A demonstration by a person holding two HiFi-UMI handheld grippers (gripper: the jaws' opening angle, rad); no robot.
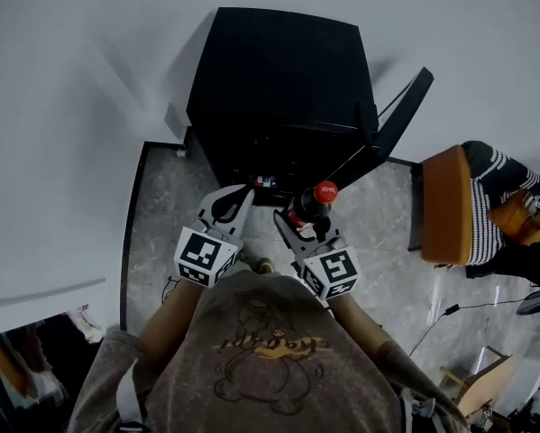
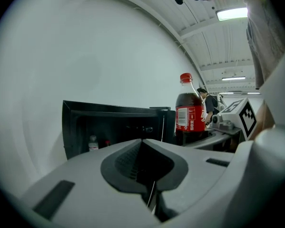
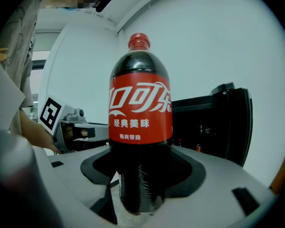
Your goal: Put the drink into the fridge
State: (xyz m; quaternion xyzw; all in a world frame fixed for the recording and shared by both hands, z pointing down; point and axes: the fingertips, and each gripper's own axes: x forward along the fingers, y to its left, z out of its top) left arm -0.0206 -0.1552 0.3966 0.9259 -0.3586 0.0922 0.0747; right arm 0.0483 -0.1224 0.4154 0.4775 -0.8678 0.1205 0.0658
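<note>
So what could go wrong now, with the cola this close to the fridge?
The right hand-held gripper holds the bottle low, under its label, so the tall top could tilt or slip. The fridge door stands open close by on the right; a swing might knock it. A small bottle already stands inside and could be toppled.

A grey mottled stone floor (image 1: 157, 233) carries everything here, running up to a white wall (image 1: 62, 106). A black boxy fridge (image 1: 279, 79) stands on it close by that wall, its door (image 1: 400, 120) swung open to the right. Inside the fridge stands a small clear bottle with a white cap (image 2: 93, 143). Off to the right a brown wooden seat (image 1: 445, 206) rests on the floor. A thin black cable (image 1: 450, 310) trails near it, and a brown cardboard box (image 1: 472, 386) lies beyond.
</note>
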